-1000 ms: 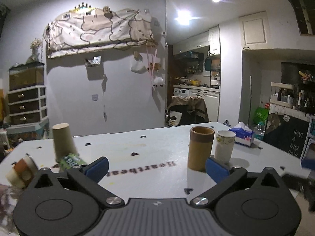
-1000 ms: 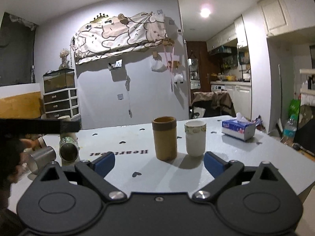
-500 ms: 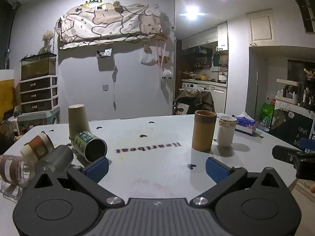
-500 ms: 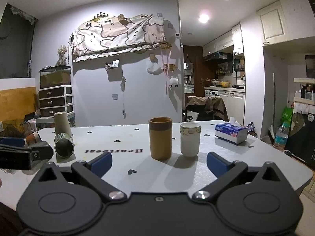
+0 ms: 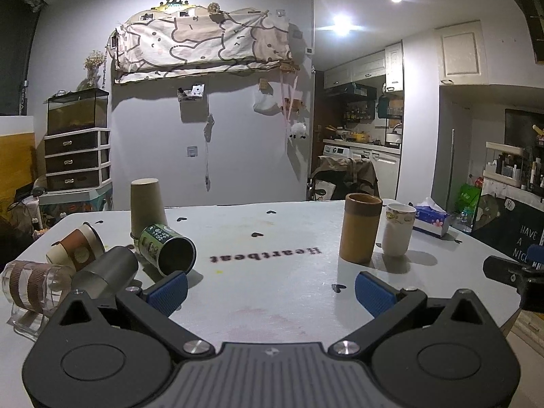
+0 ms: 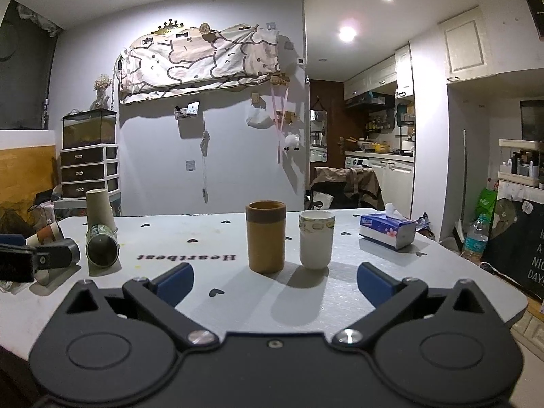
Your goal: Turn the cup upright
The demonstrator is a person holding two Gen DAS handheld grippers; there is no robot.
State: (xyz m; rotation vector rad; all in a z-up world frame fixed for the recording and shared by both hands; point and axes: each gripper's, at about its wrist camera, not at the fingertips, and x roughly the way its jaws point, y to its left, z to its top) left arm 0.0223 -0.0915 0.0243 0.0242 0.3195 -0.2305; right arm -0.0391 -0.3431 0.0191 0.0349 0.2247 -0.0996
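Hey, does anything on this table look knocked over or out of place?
Yes. At the table's left, the green printed cup, grey metal cup, brown-sleeved paper cup and striped clear glass lie on their sides; the plain kraft paper cup stands upside down.

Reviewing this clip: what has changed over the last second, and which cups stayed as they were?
The left gripper has pulled back from the table's left side, open and empty, so the grey cup and clear striped cup now show. The right gripper rose slightly, also open. The green cup stays on its side; the brown cup and white cup stay upright.
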